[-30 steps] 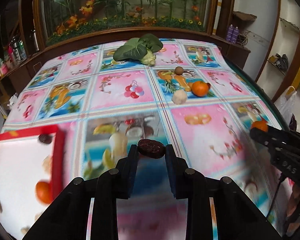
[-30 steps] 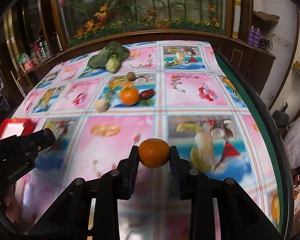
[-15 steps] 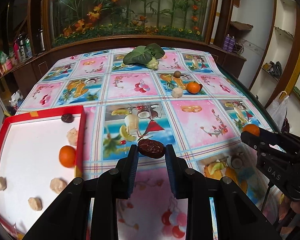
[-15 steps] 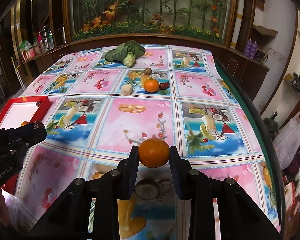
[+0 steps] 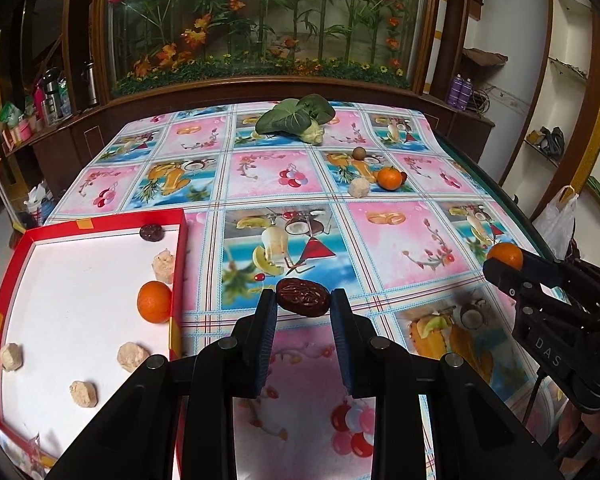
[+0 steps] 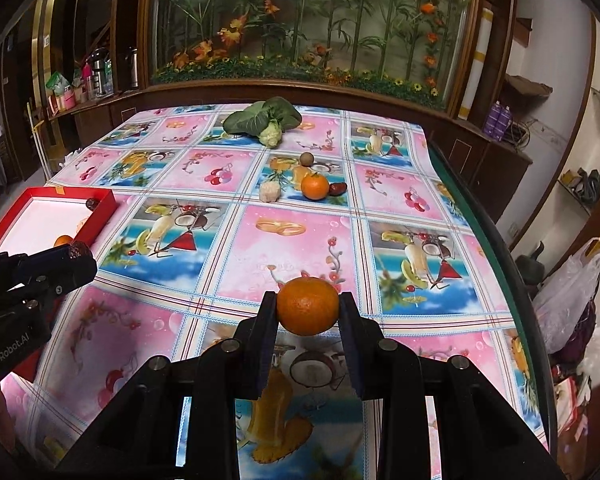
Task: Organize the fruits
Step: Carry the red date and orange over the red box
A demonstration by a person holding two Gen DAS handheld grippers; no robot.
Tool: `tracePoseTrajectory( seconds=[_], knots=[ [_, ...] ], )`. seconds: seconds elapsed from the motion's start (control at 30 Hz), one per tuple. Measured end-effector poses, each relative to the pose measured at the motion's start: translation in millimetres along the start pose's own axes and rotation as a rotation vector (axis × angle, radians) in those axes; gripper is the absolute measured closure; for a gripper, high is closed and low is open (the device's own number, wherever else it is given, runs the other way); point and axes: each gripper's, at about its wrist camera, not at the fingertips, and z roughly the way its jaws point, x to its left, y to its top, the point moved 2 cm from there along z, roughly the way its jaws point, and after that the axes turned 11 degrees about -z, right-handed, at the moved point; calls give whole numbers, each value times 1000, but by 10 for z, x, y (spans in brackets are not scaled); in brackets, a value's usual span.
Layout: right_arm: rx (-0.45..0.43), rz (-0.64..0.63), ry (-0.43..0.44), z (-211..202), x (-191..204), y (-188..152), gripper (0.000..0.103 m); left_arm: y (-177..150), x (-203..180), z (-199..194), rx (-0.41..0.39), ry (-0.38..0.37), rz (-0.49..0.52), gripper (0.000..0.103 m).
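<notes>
My left gripper [image 5: 302, 303] is shut on a dark red date [image 5: 301, 297], held above the table just right of the red tray [image 5: 179, 264]. The tray holds an orange [image 5: 154, 302], a dark date [image 5: 151, 233] and several pale lumps [image 5: 132, 356]. My right gripper [image 6: 308, 307] is shut on an orange [image 6: 308, 306], above the table's near middle. It also shows at the right of the left wrist view [image 5: 504, 258]. On the far table lie another orange [image 6: 315, 186], a date [image 6: 338, 188], a pale lump [image 6: 269, 192] and a brown round fruit [image 6: 307, 159].
A leafy green vegetable [image 6: 262, 120] lies at the table's far end. A wooden cabinet with a glass plant display [image 6: 300, 24] stands behind. The table's right edge [image 6: 500, 248] drops off to a floor with a plastic bag [image 6: 568, 292].
Both grippers have pulled back toward the near end of the table with their fruits. The tray has come more fully into the left wrist view.
</notes>
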Motion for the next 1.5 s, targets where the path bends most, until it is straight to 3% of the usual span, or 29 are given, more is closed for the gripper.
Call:
tracePoseTrajectory(
  seconds=[0.97, 1.5],
  knots=[
    [-24, -27, -9, -95, 54, 62, 72, 9, 72, -132, -19, 8, -1, 77],
    [-33, -61, 15, -91, 272, 160, 72, -14, 385, -336, -49, 31, -38, 77]
  ],
)
